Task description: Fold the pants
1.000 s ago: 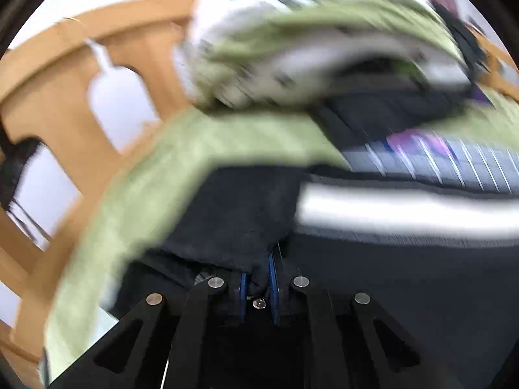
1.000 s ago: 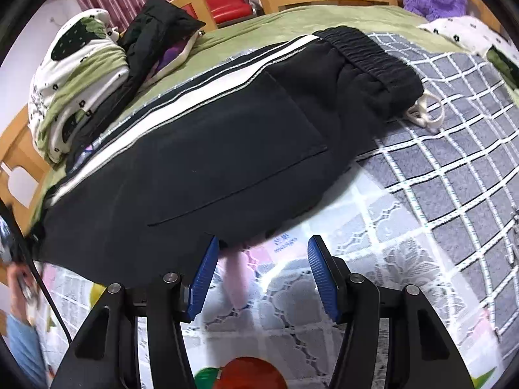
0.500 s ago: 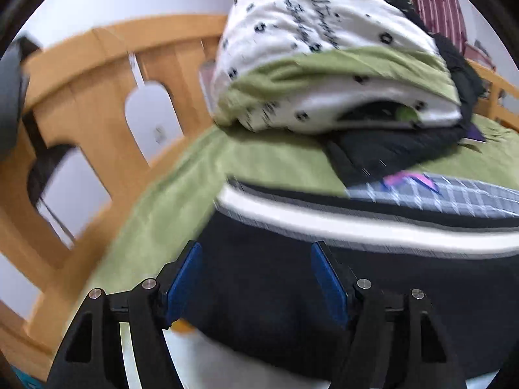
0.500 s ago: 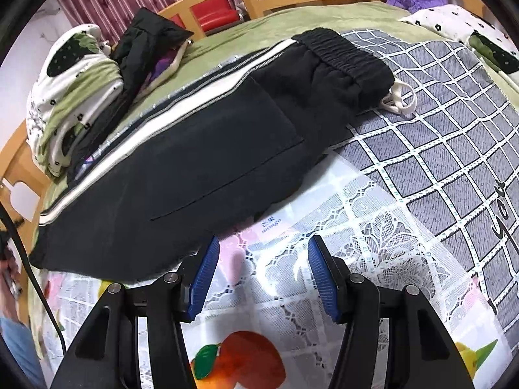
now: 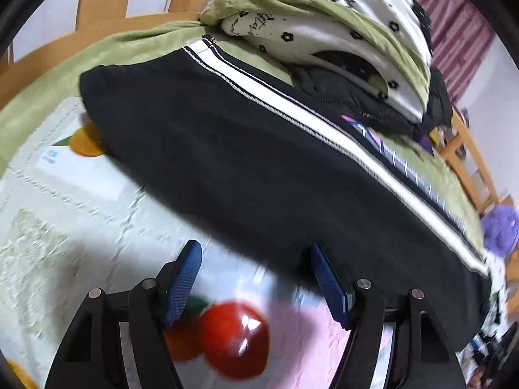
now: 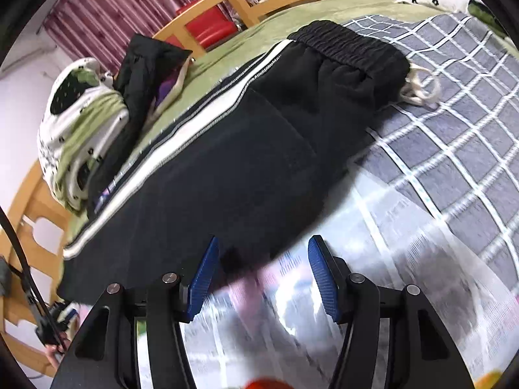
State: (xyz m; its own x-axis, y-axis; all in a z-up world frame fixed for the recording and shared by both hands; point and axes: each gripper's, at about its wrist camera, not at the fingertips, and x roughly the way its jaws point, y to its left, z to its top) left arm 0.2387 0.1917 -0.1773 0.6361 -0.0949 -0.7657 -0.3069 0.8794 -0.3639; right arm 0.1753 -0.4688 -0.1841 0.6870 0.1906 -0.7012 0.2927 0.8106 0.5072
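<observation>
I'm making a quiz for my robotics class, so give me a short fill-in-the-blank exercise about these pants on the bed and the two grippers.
1. The black pants have a ____ stripe running down the side.
2. The drawstring hangs from the end of the elastic ____.
3. The left gripper and the right gripper both have their jaws ____, with no cloth pinched.
4. The pads on each gripper are ____ in colour.

Missing words: white; waistband; open; blue
</observation>
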